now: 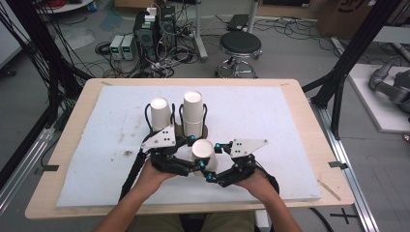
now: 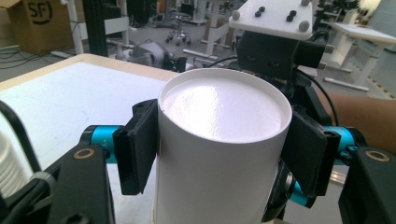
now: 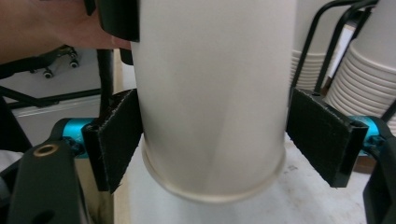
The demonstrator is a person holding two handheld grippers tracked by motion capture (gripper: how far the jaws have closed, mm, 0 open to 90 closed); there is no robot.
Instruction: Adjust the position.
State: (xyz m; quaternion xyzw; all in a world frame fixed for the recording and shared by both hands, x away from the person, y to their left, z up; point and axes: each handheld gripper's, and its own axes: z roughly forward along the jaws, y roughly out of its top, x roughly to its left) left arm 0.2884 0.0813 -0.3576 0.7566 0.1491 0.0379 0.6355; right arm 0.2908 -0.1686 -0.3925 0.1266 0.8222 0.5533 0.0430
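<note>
White paper cup (image 1: 203, 151), upside down with its flat base up, sits low centre in the high view on the white foam mat (image 1: 270, 125), just below two stacks of white paper cups in black wire holders (image 1: 192, 112). Its rolled rim is hidden there behind both grippers; in the right gripper view the rim appears lifted off the mat, though blur makes this uncertain. Left gripper (image 2: 219, 154) comes in from lower left, its black padded jaws clamped on the cup's upper wall. Right gripper (image 3: 215, 135) comes in from lower right; its left pad touches the lower wall, its right pad stands slightly off, so no firm grip. Both forearms are cut off by the bottom edge.
</note>
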